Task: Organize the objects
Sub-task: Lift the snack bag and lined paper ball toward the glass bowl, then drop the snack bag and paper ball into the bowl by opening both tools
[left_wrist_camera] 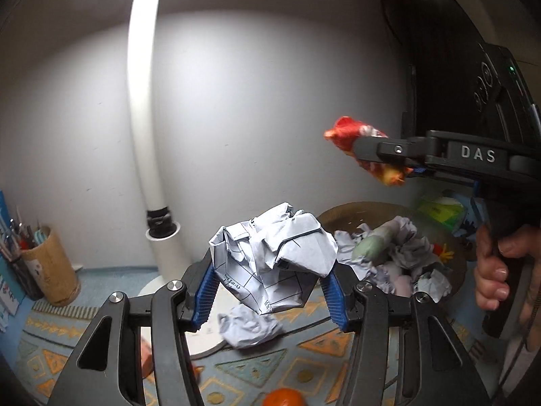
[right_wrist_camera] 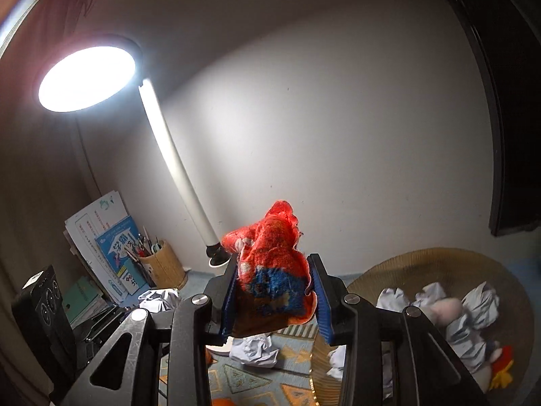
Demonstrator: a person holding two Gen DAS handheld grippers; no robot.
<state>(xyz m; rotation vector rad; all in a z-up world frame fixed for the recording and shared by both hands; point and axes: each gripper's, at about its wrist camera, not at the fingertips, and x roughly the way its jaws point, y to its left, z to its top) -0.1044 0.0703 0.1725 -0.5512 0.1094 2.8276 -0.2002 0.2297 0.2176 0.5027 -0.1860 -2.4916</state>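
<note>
- Nearest the lens in the left wrist view, the left gripper (left_wrist_camera: 272,291) was clenched on a crumpled paper ball (left_wrist_camera: 274,257), its blue pads (left_wrist_camera: 206,291) pressing in from both sides.
- That ball sat dead centre in the frame, held clear above the patterned mat (left_wrist_camera: 257,368); it was a lumpy wad with no clear long axis, printed lines showing on its creases.
- Just below it on the mat lay a second, smaller paper wad (left_wrist_camera: 248,330), and an orange fruit (left_wrist_camera: 284,398) peeked in at the bottom edge.
- Over in the right wrist view, the right gripper (right_wrist_camera: 275,296) was grasping a red-orange woolly toy (right_wrist_camera: 270,264) with a blue patch low on it.
- The toy's long axis ran roughly upright in that frame, its narrow red end pointing to the top, the wider end down between the blue pads (right_wrist_camera: 321,299).
- From the left wrist view the same toy (left_wrist_camera: 358,149) showed at right of centre, slanting from upper left to lower right across the closed fingers.
- Further out, a woven basket (right_wrist_camera: 439,260) sat at the lower right, holding more crumpled paper (right_wrist_camera: 470,314) and a pale soft toy.
- Farther back on the left stood a bamboo pen holder (right_wrist_camera: 164,267) with pens in it, and books (right_wrist_camera: 111,237) leaning behind.
- At the very back, a white lamp pole (right_wrist_camera: 175,159) rose to a bright round lamp head (right_wrist_camera: 86,77) in the upper left.
</note>
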